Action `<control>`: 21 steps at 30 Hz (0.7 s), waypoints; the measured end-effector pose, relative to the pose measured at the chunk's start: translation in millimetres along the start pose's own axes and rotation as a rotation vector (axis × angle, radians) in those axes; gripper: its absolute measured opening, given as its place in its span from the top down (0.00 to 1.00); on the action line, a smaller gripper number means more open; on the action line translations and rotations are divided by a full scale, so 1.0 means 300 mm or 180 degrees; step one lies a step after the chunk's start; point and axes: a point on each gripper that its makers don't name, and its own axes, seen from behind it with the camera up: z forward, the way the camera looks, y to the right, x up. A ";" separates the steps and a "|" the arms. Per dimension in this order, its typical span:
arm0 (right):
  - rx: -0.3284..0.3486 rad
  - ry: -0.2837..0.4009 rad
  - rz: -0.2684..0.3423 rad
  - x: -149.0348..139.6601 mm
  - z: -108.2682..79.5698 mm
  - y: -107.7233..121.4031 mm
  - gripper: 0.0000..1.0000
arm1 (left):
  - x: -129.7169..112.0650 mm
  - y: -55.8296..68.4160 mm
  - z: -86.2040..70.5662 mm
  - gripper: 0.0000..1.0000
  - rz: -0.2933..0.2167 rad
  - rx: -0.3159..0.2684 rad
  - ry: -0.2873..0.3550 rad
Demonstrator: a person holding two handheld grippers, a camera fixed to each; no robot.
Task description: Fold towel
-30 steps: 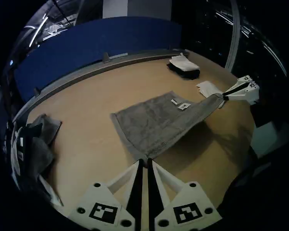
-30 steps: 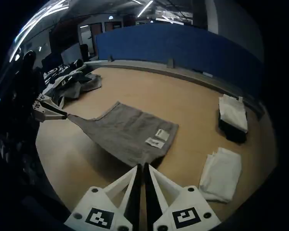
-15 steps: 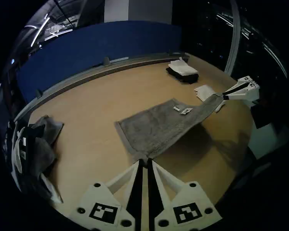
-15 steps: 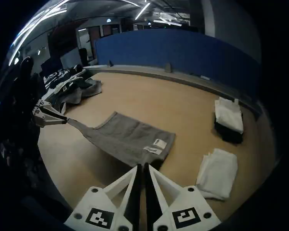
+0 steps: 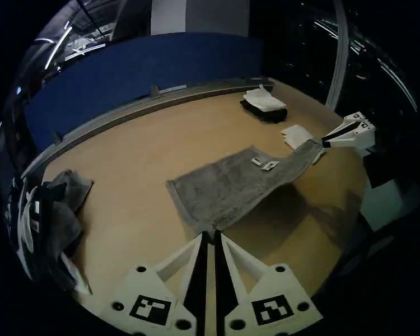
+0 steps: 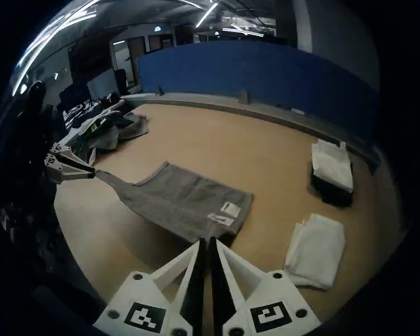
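A grey rectangular terry towel is spread mid-frame, its two near corners pinched and lifted by the closed left gripper and right gripper. Both corners are best carried level toward the far edge, with the cloth drawn taut.

The towel lies spread in the middle of the desk, with its near edge raised off the surface between two corners. The left gripper pinches one corner in its jaws and the right gripper pinches the other. In the right gripper view, a folded cloth lies on the desk to the right of the towel, a stack of folded cloths sits behind it, and a heap of clothes lies at the far left. A partition stands along the desk's back edge.
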 end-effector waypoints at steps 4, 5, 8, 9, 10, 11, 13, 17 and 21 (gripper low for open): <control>0.0001 -0.0003 -0.0007 -0.002 0.002 0.001 0.94 | 0.002 0.002 0.001 0.92 0.0003 -0.0003 0.0003; 0.0001 -0.0004 -0.0010 -0.002 0.002 0.001 0.94 | 0.001 0.003 0.002 0.92 0.0002 -0.0004 0.0002; -0.0001 -0.0007 -0.0015 -0.004 0.005 0.002 0.94 | 0.000 0.005 0.003 0.92 0.0001 -0.0008 0.0002; -0.0002 -0.0007 -0.0016 -0.004 0.006 0.002 0.94 | 0.000 0.006 0.003 0.92 0.0000 -0.0009 0.0002; -0.0003 -0.0009 -0.0015 -0.005 0.008 0.003 0.94 | 0.000 0.006 0.002 0.92 -0.0003 -0.0011 0.0002; -0.0004 -0.0010 -0.0014 -0.006 0.009 0.004 0.94 | 0.000 0.006 0.002 0.92 -0.0008 -0.0012 0.0001; -0.0006 -0.0012 -0.0013 -0.006 0.012 0.007 0.94 | 0.000 0.005 0.002 0.92 -0.0022 -0.0014 -0.0002; -0.0005 -0.0013 -0.0011 -0.003 0.020 0.010 0.94 | -0.001 -0.001 0.009 0.92 -0.0067 -0.0020 -0.0011; -0.0012 -0.0011 -0.0019 0.004 0.035 0.017 0.94 | 0.008 -0.008 0.023 0.92 -0.0075 -0.0027 -0.0005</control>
